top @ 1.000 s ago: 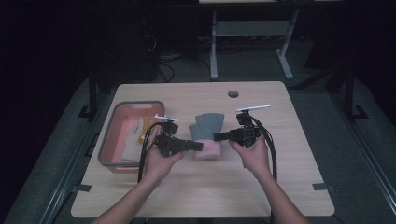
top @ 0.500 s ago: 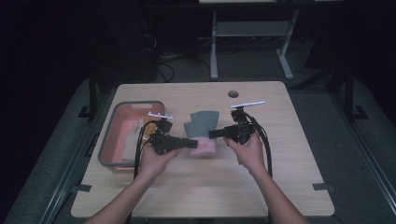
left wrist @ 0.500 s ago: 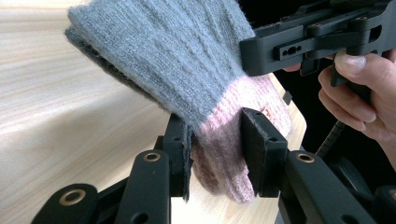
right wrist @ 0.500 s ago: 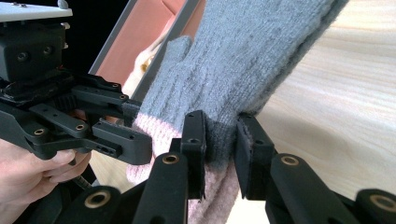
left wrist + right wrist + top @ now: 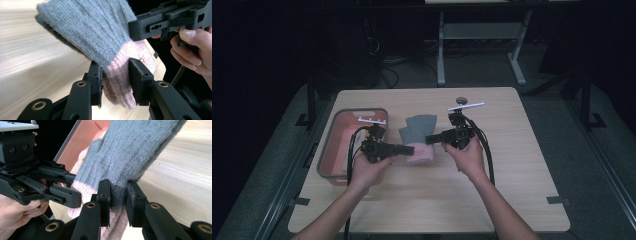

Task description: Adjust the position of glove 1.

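Observation:
A knitted garment, grey (image 5: 417,127) at its far part and pink (image 5: 423,154) at its near part, hangs just above the wooden table (image 5: 512,165), held from both sides. My left gripper (image 5: 410,149) comes in from the left and is shut on it where grey meets pink (image 5: 117,75). From the right, my right gripper (image 5: 430,139) is shut on the grey knit (image 5: 117,195). In the left gripper view the right gripper's black body (image 5: 170,21) sits just beyond the garment. The left gripper (image 5: 60,192) lies close below the cloth in the right gripper view.
A pink tray with a grey rim (image 5: 332,150) stands at the table's left, right behind the left hand; its wall (image 5: 82,142) shows past the garment. A round dark grommet (image 5: 460,100) sits near the far edge. A metal stand (image 5: 482,35) is beyond the table.
Both hands have moved a little away from the person and to the left, rising slightly, with the garment carried between them. Both grips are unchanged.

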